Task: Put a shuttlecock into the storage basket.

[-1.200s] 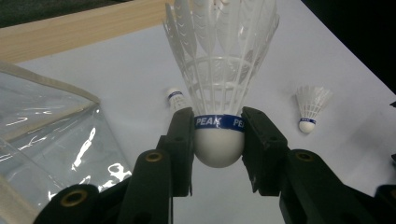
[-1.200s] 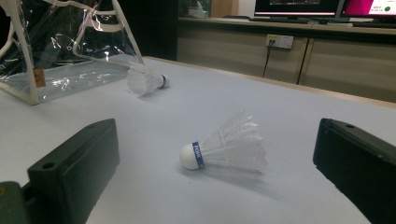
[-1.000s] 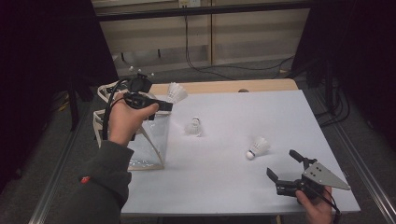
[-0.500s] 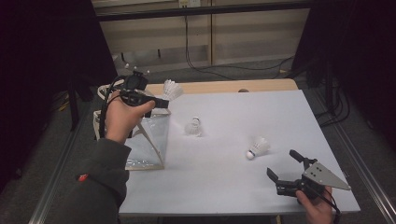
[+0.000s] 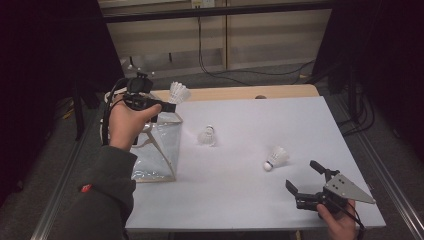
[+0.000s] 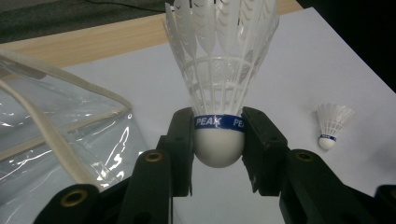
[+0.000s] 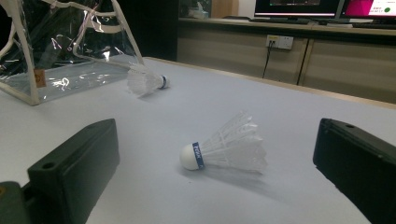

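My left gripper (image 5: 167,106) (image 6: 218,140) is shut on the cork of a white shuttlecock (image 5: 178,92) (image 6: 219,70), held high over the back corner of a clear plastic bag (image 5: 157,145) (image 6: 51,140). Two more shuttlecocks lie on the white table: one (image 5: 207,135) (image 7: 144,80) (image 6: 330,123) near the bag, one (image 5: 276,158) (image 7: 226,149) toward the front right. My right gripper (image 5: 304,181) (image 7: 215,168) stands open low at the front right corner, its jaws either side of the nearer shuttlecock, a short way from it.
The white tabletop (image 5: 260,200) ends in a wooden strip (image 5: 235,93) at the back. Dark curtains flank both sides, and cables lie on the floor behind. A cabinet with monitors (image 7: 299,9) stands beyond the table.
My left gripper has carried the shuttlecock up and back, toward the bag's far corner. The right gripper has stayed in place.
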A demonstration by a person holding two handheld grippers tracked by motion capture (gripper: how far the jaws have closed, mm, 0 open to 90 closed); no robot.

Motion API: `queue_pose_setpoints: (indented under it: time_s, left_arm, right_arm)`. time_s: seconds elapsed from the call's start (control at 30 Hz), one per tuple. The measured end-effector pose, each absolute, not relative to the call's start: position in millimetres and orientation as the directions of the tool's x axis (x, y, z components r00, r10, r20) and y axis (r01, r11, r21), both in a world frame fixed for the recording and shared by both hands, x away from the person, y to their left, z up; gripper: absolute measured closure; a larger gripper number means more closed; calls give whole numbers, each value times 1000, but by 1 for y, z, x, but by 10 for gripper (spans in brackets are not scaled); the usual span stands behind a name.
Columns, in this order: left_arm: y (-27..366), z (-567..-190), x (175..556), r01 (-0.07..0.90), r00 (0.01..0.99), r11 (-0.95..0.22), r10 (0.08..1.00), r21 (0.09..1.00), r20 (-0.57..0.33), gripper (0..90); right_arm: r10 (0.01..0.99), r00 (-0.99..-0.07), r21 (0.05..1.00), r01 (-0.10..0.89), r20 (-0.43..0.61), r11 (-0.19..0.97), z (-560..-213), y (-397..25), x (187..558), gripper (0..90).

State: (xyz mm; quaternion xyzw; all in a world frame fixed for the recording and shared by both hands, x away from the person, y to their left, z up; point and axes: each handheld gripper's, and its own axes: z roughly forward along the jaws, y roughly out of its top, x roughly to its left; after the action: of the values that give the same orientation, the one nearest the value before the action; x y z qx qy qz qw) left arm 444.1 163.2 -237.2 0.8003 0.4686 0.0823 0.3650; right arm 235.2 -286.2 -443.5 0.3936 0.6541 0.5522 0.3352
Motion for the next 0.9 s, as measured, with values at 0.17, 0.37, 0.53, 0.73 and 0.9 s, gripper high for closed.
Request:
queue_pose_setpoints:
  time_s: [0.17,0.37,0.53,0.73,0.9]
  left_arm:
    - [167,-236,446,693,535,-286,820,662,-205,656]
    - [175,-235,449,700,510,-262,835,664,-208,656]
    - [179,-234,450,701,500,-254,841,667,-205,656]
    - [183,-231,451,703,490,-244,847,668,-207,656]
    - [185,-229,452,705,483,-236,850,669,-210,656]
  right_arm:
    - [884,-468,987,142,-5,81,-443,-286,235,5]
    - [884,-468,987,140,-6,81,-443,-286,235,5]
    - [883,-469,987,140,-9,84,-443,-286,235,5]
    - [883,-469,986,144,-4,81,-443,-286,235,5]
    - [884,-468,987,142,-3,79,-443,-286,235,5]
